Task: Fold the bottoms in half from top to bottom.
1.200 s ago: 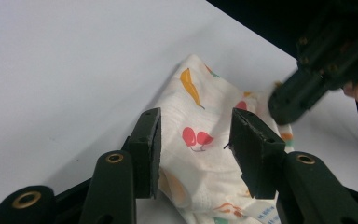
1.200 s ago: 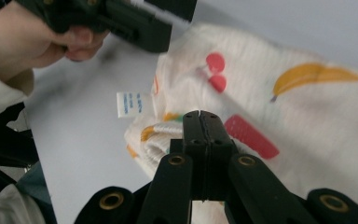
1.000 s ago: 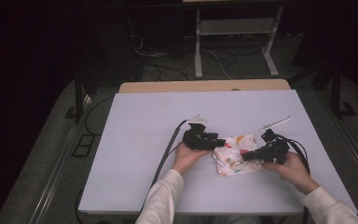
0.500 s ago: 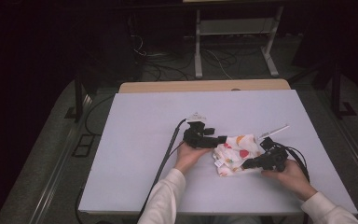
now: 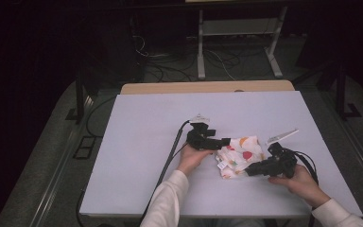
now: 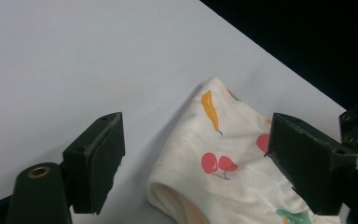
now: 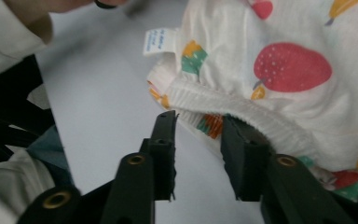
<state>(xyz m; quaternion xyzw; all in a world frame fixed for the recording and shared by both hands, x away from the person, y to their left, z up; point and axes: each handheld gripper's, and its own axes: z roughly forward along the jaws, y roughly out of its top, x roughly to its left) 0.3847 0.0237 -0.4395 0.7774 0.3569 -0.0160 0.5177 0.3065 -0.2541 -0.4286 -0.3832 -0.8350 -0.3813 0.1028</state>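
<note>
High view: crumpled fruit-print cloth (image 5: 238, 152)

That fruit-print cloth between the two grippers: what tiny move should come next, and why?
Probably ease the right gripper forward and close it on the cloth's ribbed hem. Its jaws stand partly open right at that edge, gripping nothing yet, while the left gripper is wide open.

- The garment (image 7: 279, 70) is soft white knit cloth with a fruit print, a ribbed hem and a small label.
- The counter (image 5: 146, 123) is smooth, matt and pale.
- The fingers (image 6: 98, 158) look like matt black plastic, with brass-coloured metal fittings.
</note>
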